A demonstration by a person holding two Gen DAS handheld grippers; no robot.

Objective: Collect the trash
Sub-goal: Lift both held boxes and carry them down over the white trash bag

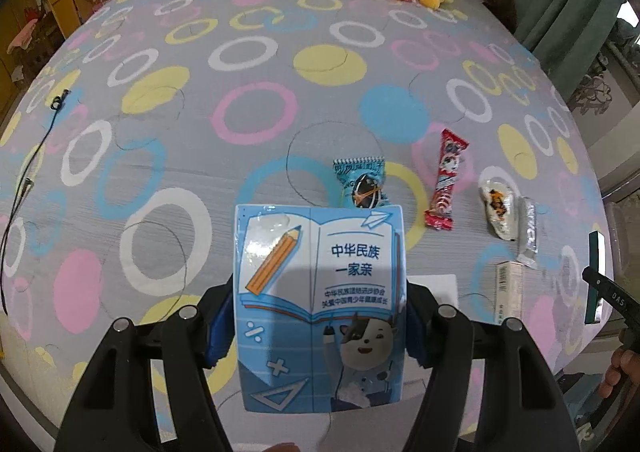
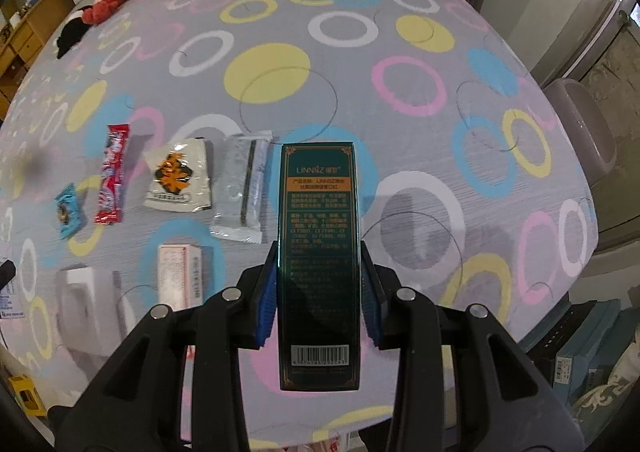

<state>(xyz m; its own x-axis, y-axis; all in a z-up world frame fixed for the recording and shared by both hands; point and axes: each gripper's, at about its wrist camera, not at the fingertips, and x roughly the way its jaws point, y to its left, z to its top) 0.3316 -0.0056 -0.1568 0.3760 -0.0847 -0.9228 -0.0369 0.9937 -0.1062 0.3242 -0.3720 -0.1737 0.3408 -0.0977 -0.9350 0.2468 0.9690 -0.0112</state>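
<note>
The left gripper (image 1: 320, 328) clamps a glossy blue cartoon carton (image 1: 318, 304) and the right gripper (image 2: 320, 292) a dark green box (image 2: 320, 252), both above the bed's near edge; the slick carton could slip.

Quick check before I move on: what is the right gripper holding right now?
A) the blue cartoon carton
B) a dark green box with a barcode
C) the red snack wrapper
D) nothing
B: in the right wrist view the right gripper has its blue pads pressed on both sides of the dark green box, barcode end nearest the camera, while the red snack wrapper lies on the bedspread.
</note>
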